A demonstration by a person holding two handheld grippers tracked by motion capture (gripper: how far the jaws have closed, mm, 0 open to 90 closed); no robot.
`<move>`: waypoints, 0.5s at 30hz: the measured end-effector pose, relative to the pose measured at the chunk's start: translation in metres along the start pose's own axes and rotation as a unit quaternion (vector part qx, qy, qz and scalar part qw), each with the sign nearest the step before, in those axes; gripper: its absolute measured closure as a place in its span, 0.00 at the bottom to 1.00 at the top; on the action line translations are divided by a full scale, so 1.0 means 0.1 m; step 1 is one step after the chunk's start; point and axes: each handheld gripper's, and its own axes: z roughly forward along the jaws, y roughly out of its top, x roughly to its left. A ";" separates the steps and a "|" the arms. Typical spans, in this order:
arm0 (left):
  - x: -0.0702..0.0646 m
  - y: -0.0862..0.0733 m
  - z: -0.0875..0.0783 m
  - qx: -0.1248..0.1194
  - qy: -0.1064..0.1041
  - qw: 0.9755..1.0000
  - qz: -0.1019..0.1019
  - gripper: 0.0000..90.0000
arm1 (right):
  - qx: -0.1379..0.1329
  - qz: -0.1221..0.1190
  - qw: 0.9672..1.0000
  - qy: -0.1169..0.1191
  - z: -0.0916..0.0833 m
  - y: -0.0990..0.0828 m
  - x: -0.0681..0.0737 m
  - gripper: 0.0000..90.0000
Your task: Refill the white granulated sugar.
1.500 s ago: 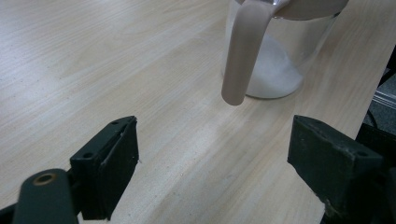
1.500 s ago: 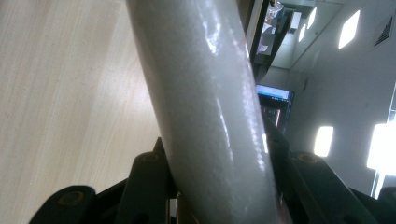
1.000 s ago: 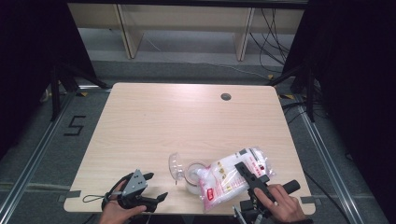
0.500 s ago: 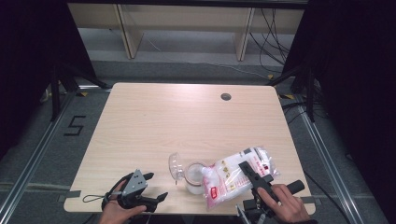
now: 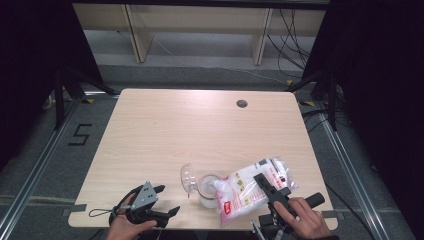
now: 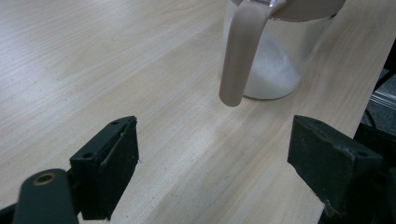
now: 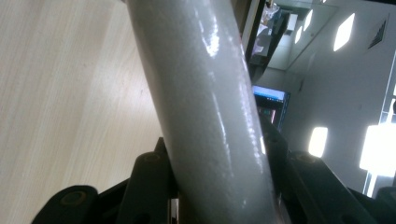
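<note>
At lower right of the high view, right gripper (image 5: 266,186) clamped the clear plastic bag of white granules (image 5: 250,189), its long axis slanting down-left, mouth over the clear glass jar (image 5: 209,189); left gripper (image 5: 161,201), jaws wide and empty, lay farther left.

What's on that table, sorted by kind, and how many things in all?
Clear jar with white powder inside: 1
Plastic bag of white powder, tipped over the jar: 1
Handheld grippers: 2, the left gripper and the right gripper
Total: 4
</note>
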 end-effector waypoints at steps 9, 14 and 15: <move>-0.01 0.00 0.01 -0.004 -0.001 1.000 -0.004 0.18 | 0.006 -0.012 1.000 0.001 0.00 -0.04 0.00 0.73; 0.01 0.00 -0.01 0.007 0.004 1.000 0.010 0.18 | 0.005 -0.001 1.000 -0.001 -0.04 -0.02 0.01 0.74; -0.01 0.00 0.01 -0.005 0.000 1.000 -0.004 0.18 | 0.007 0.002 1.000 0.000 -0.04 -0.01 0.00 0.74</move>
